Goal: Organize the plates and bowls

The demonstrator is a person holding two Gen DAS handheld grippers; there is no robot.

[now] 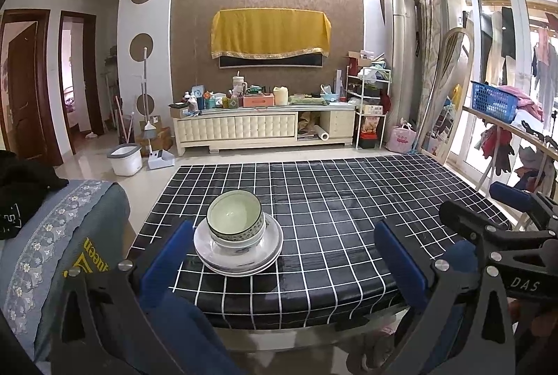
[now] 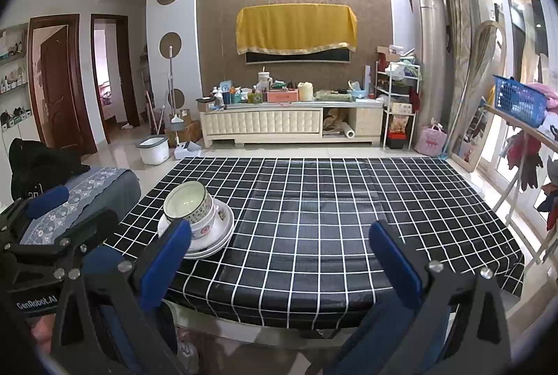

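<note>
The bowls (image 1: 234, 218) sit nested, a green-lined one with a dark patterned rim on top of a white one, and they rest in the middle of a small stack of white plates (image 1: 238, 253). The whole pile stands on the black checked tabletop (image 1: 331, 200) toward its near left corner, at about 10 o'clock from the tabletop's centre. Stacked this way, bowls inside plates, the pieces look already gathered, so the sorting seems nearly or fully done.

The left gripper (image 1: 282, 256) is held low at the near edge, its blue fingers spread wide with nothing between them; the pile lies just inside its left finger. The right gripper (image 2: 282, 253) is likewise spread and empty, the pile at its 10 o'clock. A grey embroidered cushion (image 1: 69, 235) lies beyond the tabletop's left side.
</note>
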